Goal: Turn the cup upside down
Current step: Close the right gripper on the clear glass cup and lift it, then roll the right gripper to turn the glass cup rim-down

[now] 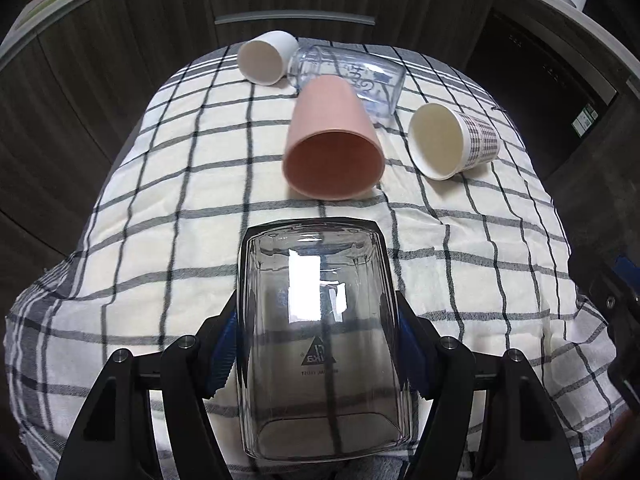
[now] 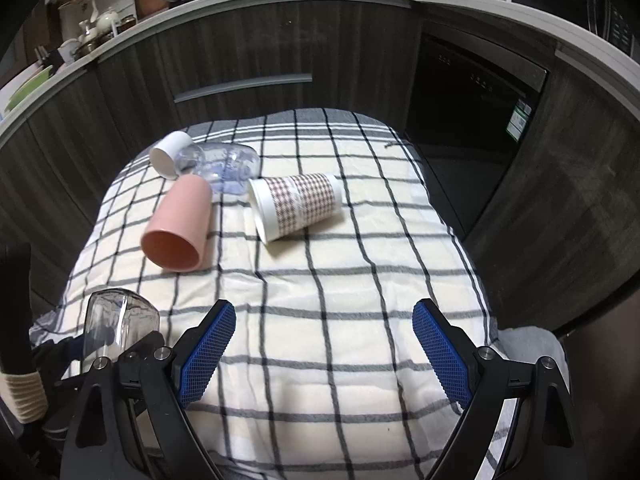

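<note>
Gripping the glass point(image 1: 324, 340) between our left gripper point(image 1: 320, 344) jaws near the counter's point(image 1: 480, 280) front edge, we are holding it base-forward, not yet set mouth-down; our right gripper point(image 2: 324, 348) is hovering, jaws spread, holding nothing.

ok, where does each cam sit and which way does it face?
Left wrist: on the left gripper, facing forward over the checked tablecloth; its own fingers clamp a clear glass tumbler.
Right wrist: on the right gripper, jaws open and empty, facing the dark wood cabinets; the left gripper shows at lower left.
Shared: pink plastic cup, houndstooth paper cup, both lying on their sides.
</note>
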### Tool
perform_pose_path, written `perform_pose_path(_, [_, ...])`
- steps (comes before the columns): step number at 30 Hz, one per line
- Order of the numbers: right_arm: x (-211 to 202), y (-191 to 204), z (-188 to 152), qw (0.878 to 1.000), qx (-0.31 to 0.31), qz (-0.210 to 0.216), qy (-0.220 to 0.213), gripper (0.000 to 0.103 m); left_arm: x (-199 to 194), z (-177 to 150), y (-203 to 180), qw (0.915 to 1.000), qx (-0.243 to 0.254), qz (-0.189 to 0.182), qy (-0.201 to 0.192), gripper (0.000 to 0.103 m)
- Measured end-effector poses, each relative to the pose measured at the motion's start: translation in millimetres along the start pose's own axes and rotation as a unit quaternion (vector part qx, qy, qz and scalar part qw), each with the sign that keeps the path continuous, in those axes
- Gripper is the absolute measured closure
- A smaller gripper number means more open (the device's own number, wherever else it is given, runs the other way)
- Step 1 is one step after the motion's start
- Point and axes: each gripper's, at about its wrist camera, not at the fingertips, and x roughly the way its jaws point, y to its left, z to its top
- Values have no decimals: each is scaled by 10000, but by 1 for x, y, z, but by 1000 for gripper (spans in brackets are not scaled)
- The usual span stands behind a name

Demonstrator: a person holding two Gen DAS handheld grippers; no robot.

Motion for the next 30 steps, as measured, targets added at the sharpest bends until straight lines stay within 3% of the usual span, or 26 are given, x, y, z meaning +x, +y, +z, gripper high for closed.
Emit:
perform_pose_path(11, [11, -6, -5, 9999, 50, -72, 128, 13, 29, -4, -5, 9999, 68, 90, 96, 35])
perform_pose_path(18, [11, -3, -5, 9998, 12, -88, 159, 13, 28, -5, -6, 9996, 180, 120, 197, 32])
perform_pose_path(20, [9, -2, -5, 9998, 17, -83, 163, 13, 20, -6, -5, 9997, 189, 143, 113, 19])
perform_pose_path(21, [8, -1, -4, 9998, 17, -77, 166, 13, 14, -6, -4, 9996, 218, 179, 36, 17])
perform_pose_path(25, [-1, 6, 1, 9999, -46, -1, 150, 13, -9, -5, 1, 9997, 235, 37, -115, 17])
perform_pose_path(30, [-7, 23, 13, 9989, -123, 275, 368, 13, -36, -1, 28, 9994, -109, -48, -319, 15])
